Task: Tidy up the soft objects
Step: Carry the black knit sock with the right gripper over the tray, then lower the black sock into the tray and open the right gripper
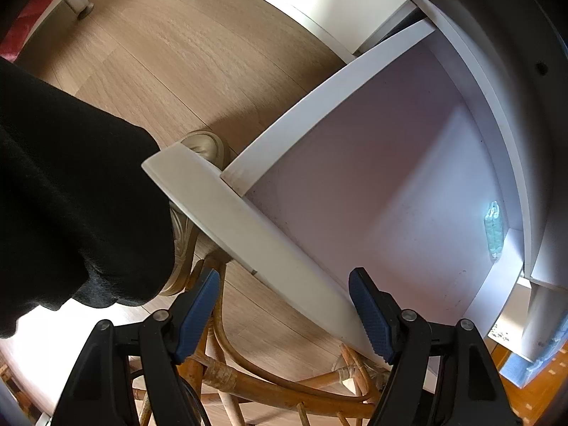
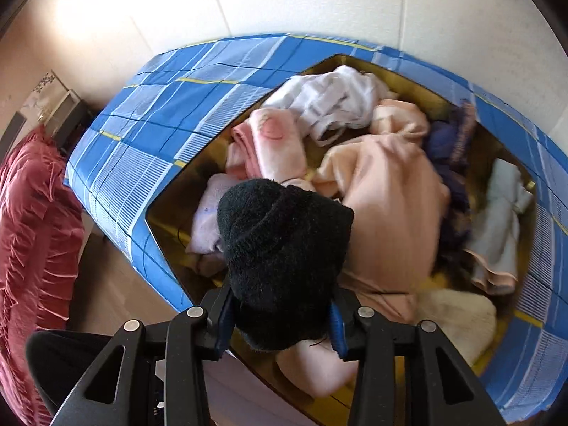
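Black knit hat [image 2: 284, 262] clamped in right jaws above clothes-filled box [image 2: 135, 163]; left jaws wide, empty.

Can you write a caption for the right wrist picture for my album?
The right gripper holds a black sock above a box of clothes.

Right gripper's fingertips [image 2: 227, 314] buried under black sock [image 2: 284, 259]; clothes pile [image 2: 390, 191] motion-blurred
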### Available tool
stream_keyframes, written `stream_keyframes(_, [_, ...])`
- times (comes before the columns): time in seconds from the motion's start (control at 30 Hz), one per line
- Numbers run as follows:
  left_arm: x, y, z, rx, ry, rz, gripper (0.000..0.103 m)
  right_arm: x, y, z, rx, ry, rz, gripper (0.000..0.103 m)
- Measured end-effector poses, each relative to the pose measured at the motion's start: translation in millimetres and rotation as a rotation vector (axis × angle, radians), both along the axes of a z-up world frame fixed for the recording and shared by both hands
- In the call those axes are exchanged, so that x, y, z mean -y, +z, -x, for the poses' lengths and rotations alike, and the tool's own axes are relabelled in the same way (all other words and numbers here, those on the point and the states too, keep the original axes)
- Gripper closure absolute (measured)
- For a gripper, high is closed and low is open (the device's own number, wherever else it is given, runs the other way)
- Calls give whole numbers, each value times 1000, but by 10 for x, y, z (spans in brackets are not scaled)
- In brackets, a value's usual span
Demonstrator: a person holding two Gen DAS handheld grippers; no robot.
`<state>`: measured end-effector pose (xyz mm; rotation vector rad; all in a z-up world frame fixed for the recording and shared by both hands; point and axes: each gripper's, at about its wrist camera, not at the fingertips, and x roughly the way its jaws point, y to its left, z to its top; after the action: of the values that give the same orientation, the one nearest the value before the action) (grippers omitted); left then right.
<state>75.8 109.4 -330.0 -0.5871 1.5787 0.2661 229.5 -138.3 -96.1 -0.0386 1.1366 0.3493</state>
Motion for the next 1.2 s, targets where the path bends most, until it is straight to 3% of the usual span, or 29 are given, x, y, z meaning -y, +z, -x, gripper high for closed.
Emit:
stream_keyframes(0.3, [27,-5,3,1,-3,-9,26,-57,59,128,38,48,32,51])
stream_keyframes(0.6, [58,20,8,3,-9,-21,26,114,216,388,100,36,-57,51])
stream_keyframes(0.67, [60,22,10,4,-9,-23,26,81,225,366,116,36,-81,54])
stream_keyframes(0.7, [60,27,12,5,-12,-26,26,60,215,334,114,26,-84,61])
stream_keyframes(0.83, [65,38,18,5,-12,-24,26,-4,42,167,55,-31,-92,70])
stream_keyframes(0.93, [52,34,17,3,-6,-16,26,-29,-169,84,-1,-60,-58,70])
stream_keyframes(1.07, [45,47,-3,3,-13,-26,26,39,-132,131,43,-65,-95,70])
stream_keyframes(1.2, [82,57,1,6,-20,-39,26,134,95,374,119,-18,-129,67])
